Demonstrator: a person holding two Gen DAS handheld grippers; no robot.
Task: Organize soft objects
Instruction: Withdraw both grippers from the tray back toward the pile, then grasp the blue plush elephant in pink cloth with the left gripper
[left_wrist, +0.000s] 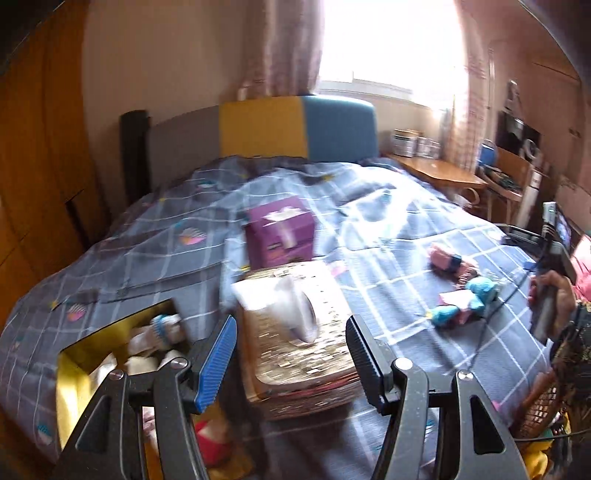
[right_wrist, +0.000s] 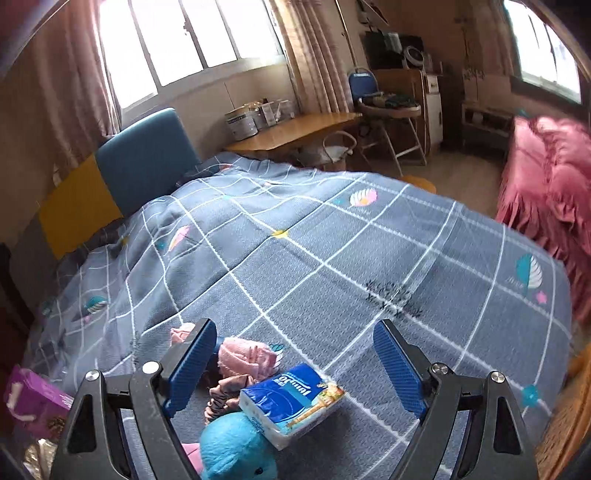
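Both tools stand wide apart and hold nothing. The left tool (left_wrist: 291, 354) hangs over a woven basket (left_wrist: 306, 369) on the bed (left_wrist: 388, 229), a white cloth (left_wrist: 291, 310) lying on top. The right tool (right_wrist: 295, 369) frames a blue tissue pack (right_wrist: 291, 398), a blue plush toy (right_wrist: 236, 446) and pink soft things (right_wrist: 243, 358).

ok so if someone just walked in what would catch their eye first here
Probably the grey checked quilt covering the bed, with a small heap of soft things near its edge: a blue plush toy, a blue tissue pack leaning on it, and a pink cloth bundle just behind. In the left wrist view, a shiny gold tissue box sits in front of a purple box, between the open left gripper.
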